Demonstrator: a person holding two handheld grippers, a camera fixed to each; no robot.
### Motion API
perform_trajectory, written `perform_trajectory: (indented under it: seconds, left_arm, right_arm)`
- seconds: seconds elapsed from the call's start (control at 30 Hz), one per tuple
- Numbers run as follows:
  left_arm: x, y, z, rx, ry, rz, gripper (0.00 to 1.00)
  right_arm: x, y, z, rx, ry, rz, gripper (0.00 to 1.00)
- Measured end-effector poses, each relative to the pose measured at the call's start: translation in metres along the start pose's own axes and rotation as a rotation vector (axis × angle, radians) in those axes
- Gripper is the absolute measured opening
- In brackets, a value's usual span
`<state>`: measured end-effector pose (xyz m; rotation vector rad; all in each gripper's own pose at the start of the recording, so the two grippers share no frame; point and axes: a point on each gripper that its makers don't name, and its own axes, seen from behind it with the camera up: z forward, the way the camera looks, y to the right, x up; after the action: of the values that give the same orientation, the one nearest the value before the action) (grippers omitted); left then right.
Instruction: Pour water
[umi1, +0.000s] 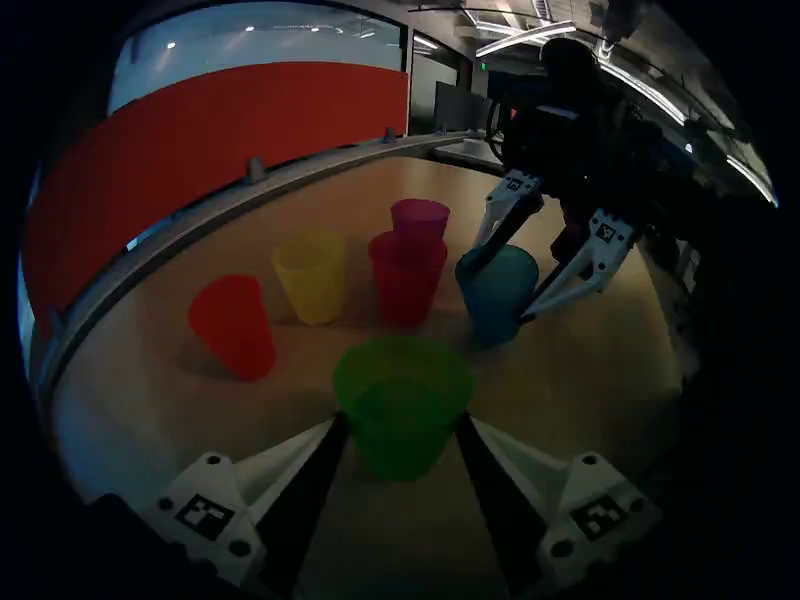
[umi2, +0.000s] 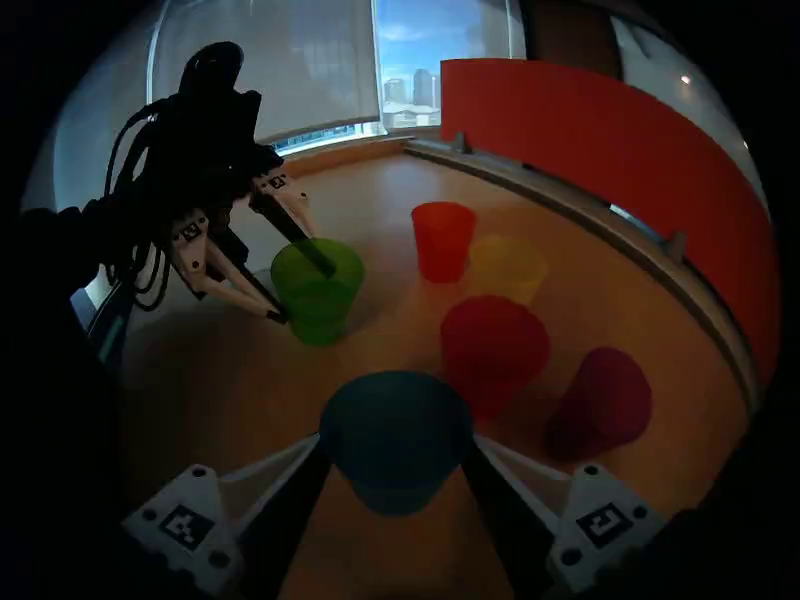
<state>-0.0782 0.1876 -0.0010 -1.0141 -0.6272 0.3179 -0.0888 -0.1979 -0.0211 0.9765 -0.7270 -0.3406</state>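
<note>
The left gripper (umi1: 401, 422) clamps the green cup (umi1: 402, 385) mid-wall, both fingers (umi1: 315, 470) pressing; the right gripper (umi2: 396, 442) clamps the teal cup (umi2: 395, 420) likewise. Both cups stand upright on the table (umi1: 590, 390). Thin plastic is judged light, flexible and slippery: grip gently below the rim. Water level cannot be told.

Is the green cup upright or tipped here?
Upright. The green cup has its open rim facing up and stands on the table, with the left claw closed on its sides.
</note>
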Motion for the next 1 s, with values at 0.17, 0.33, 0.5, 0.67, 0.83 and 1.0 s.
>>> perform_trajectory:
  seconds: [0.17, 0.33, 0.5, 0.67, 0.83, 1.0]
  left_arm:
    - [-0.004, 0.001, 0.001, -0.005, -0.008, -0.005, 0.78]
    - [-0.006, 0.0, 0.002, -0.003, -0.017, 0.001, 0.78]
    - [-0.008, 0.001, 0.003, 0.001, -0.018, 0.004, 0.78]
    - [-0.009, 0.001, 0.001, 0.002, -0.018, 0.002, 0.78]
    - [-0.012, 0.001, 0.0, 0.005, -0.019, 0.002, 0.78]
    - [-0.014, 0.001, -0.001, 0.006, -0.021, -0.002, 0.78]
  right_arm:
    - [-0.002, -0.001, 0.0, 0.003, 0.005, 0.01, 0.9]
    - [-0.004, -0.001, 0.0, 0.003, 0.008, 0.009, 0.9]
    - [-0.005, -0.002, 0.0, -0.002, 0.009, -0.002, 0.89]
    - [-0.007, -0.002, -0.001, -0.007, 0.008, -0.005, 0.9]
    - [-0.011, -0.002, -0.003, -0.014, 0.006, -0.007, 0.9]
    - [-0.015, -0.002, -0.004, -0.023, 0.003, -0.007, 0.9]
